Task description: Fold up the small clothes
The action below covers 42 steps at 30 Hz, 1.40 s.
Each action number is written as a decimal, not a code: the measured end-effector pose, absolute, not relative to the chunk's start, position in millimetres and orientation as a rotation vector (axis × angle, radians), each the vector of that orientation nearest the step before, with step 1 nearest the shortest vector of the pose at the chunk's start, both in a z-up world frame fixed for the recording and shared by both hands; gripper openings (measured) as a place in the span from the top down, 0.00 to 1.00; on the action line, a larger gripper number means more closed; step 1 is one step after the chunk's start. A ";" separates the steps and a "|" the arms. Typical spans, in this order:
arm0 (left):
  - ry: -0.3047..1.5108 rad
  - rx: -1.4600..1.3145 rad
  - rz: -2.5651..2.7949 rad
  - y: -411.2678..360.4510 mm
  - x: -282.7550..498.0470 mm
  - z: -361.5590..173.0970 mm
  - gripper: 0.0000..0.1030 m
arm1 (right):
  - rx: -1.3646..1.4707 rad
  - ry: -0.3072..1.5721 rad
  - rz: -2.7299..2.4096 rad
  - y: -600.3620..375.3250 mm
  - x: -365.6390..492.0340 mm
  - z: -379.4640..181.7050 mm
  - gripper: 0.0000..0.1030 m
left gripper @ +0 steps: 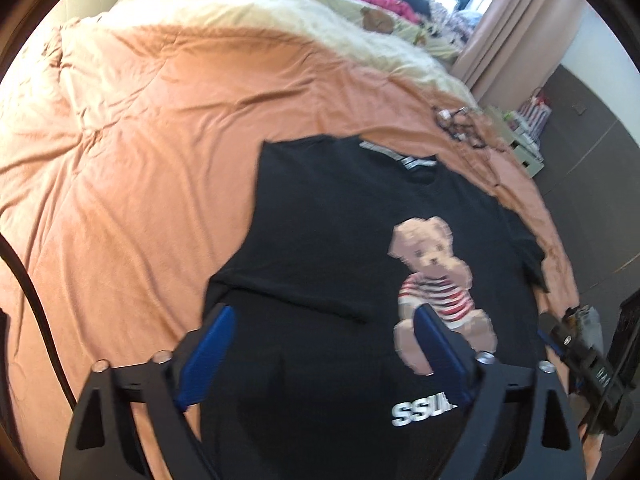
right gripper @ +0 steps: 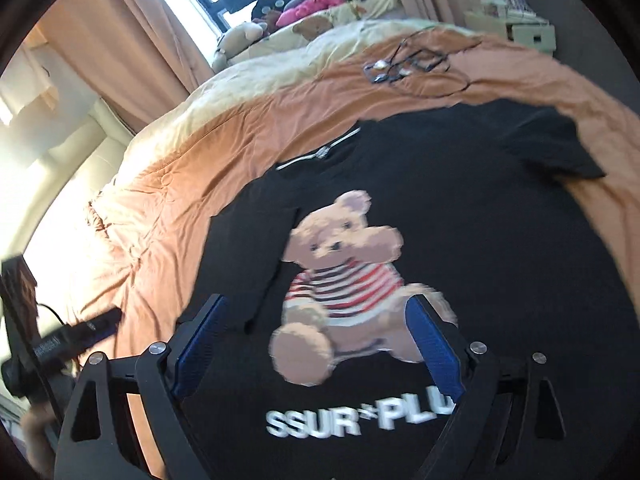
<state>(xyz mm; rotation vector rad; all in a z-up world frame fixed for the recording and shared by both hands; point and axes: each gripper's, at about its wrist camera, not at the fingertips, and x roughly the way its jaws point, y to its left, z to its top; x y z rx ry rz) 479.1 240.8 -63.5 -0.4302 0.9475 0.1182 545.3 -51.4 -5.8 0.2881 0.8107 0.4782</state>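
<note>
- A black T-shirt (left gripper: 340, 240) with a bear print (right gripper: 340, 292) is seen lying print-up on the orange bedspread (left gripper: 140, 140), its collar pointing toward the far pillows
- The sleeve on the left side of the shirt appears already turned inward over the body, while the other sleeve (right gripper: 560, 144) is still spread out flat; the fold is judged to be at an early, sleeve-folding stage
- The left gripper (left gripper: 324, 340) is held released above the shirt, jaws wide and nothing between them; the right gripper (right gripper: 320, 340) is likewise spread and empty
- A grasp of the outspread sleeve, to be carried inward, is judged to be called for next
- The printed lettering (right gripper: 360, 416) is shown almost whole only in the right wrist view; it is cut short in the left
- The spread sleeve is shown in full in the right view, only edge-on in the left
- A tangle of cables (right gripper: 416, 64) beyond the collar is shown more clearly in the right view
</note>
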 end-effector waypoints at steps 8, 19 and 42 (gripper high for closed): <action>0.913 -0.377 0.063 188.9 498.4 -50.4 0.04 | 0.298 0.779 0.375 -122.7 534.1 -5.3 0.05; 0.961 -0.247 0.001 128.4 552.0 -69.2 0.05 | 0.427 0.746 0.281 -190.4 560.1 -23.1 0.01; 1.096 -0.256 0.032 157.7 692.6 -170.8 0.53 | 0.574 0.777 0.152 -230.3 677.3 -67.3 0.17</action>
